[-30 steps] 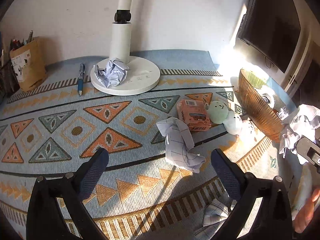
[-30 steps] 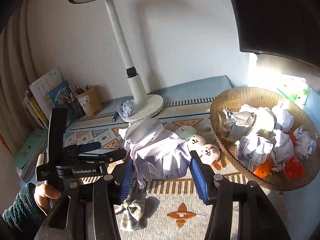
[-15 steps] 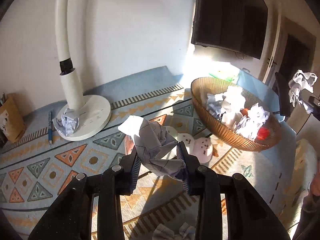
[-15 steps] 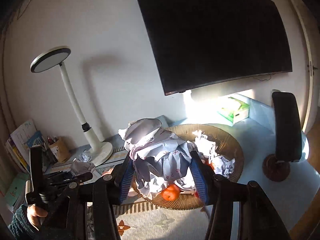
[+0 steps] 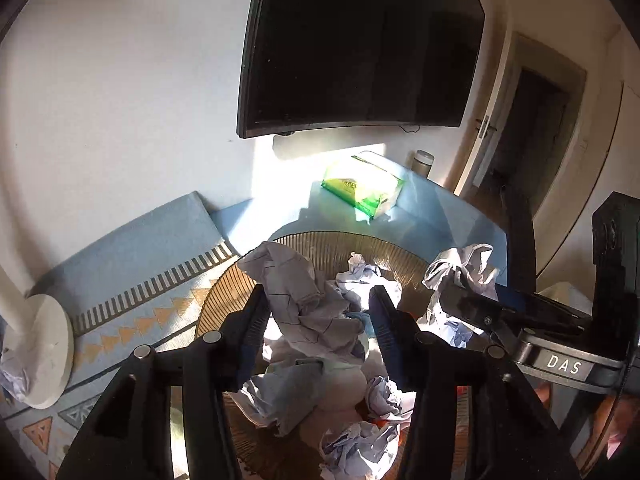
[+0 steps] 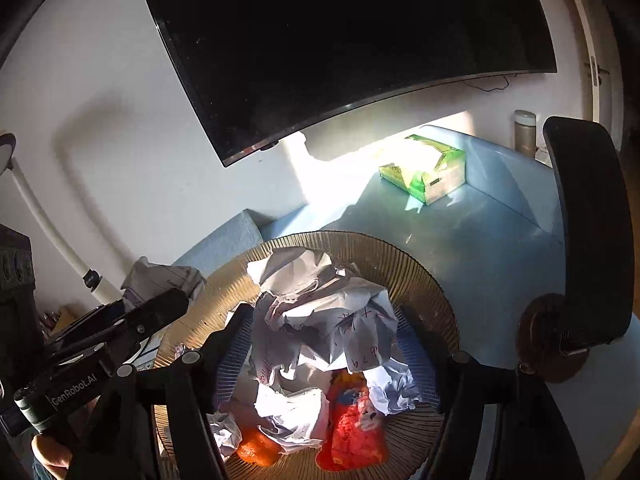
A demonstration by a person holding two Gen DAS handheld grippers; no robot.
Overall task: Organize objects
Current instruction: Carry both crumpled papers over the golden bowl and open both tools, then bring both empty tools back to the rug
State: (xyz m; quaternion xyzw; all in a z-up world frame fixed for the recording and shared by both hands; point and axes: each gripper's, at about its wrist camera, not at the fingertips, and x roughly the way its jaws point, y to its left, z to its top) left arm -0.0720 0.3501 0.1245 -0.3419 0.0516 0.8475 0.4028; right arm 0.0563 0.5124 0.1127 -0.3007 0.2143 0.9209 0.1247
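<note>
- Left gripper (image 5: 316,316) clamps a crumpled grid paper (image 5: 304,304) above the amber basket (image 5: 224,292)
- Right gripper (image 6: 324,344) pinches a scribbled paper wad (image 6: 328,320) over the same basket
- Both look light, springy; squeeze mid-bulk

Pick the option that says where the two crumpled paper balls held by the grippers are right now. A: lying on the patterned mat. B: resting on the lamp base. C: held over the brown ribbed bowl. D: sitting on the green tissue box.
C: the left gripper and right gripper each clamp a crumpled paper ball above the brown ribbed bowl.
</note>
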